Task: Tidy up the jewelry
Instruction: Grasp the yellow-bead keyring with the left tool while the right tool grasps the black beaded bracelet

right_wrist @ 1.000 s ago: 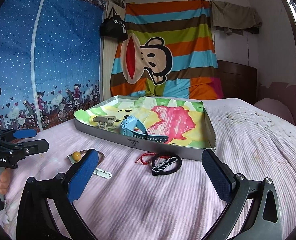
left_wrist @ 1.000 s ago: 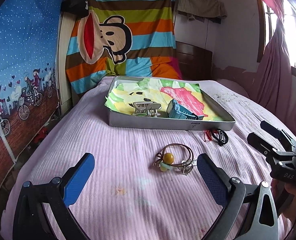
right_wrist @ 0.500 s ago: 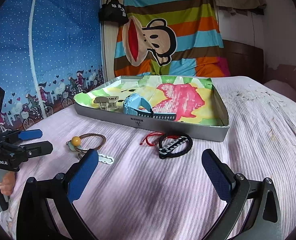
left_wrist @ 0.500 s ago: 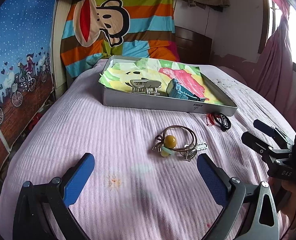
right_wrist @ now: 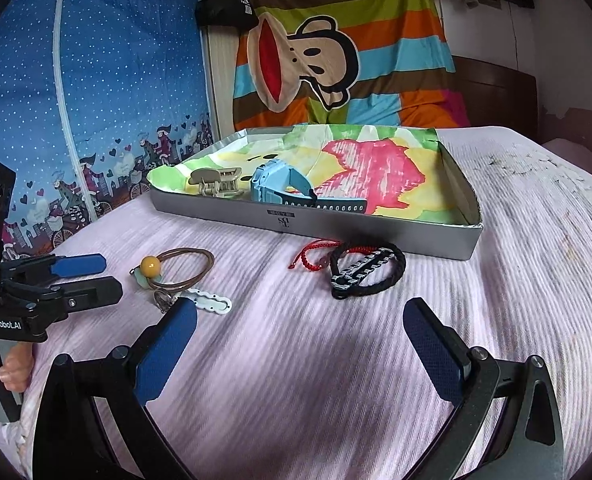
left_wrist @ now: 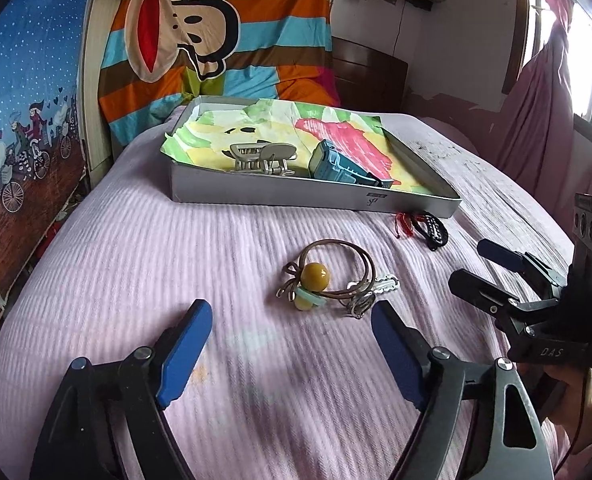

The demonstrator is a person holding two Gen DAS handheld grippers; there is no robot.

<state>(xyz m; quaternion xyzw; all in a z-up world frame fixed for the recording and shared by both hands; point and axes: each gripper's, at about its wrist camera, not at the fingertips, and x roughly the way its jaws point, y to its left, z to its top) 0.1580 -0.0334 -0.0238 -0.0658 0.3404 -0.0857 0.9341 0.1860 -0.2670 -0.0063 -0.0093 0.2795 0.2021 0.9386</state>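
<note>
Left wrist view: the left gripper (left_wrist: pixel 285 352) hangs over the pink bedspread (left_wrist: pixel 135 264) with its blue pads spread wide and nothing between them.
Hair tie: a brown hair tie with a yellow bead (left_wrist: pixel 328 276) lies on the bedspread just beyond the left gripper's fingertips, between them and the tray.
White clip: a small white clip (right_wrist: pixel 209 300) lies touching the near right side of the hair tie.
Tray: a grey tray (left_wrist: pixel 279 200) lined with colourful paper sits at the far middle of the bed.
Tray contents: a beige claw clip (left_wrist: pixel 261 158) lies at the left of the tray, and a blue watch (left_wrist: pixel 336 166) lies just to its right.
Right wrist view: the right gripper (right_wrist: pixel 300 354) is released too, its pads wide apart over bare bedspread.
Bracelets: a black braided bracelet (right_wrist: pixel 370 270) and a red cord bracelet (right_wrist: pixel 316 256) lie touching each other just in front of the tray's near wall, beyond the right gripper.
Hands: fingers of the left hand (right_wrist: pixel 9 368) wrap the handle at the left edge; those of the right hand (left_wrist: pixel 584 412) show at the right edge of the left wrist view.
Backdrop: a striped monkey blanket (right_wrist: pixel 336 60) hangs behind the bed.
</note>
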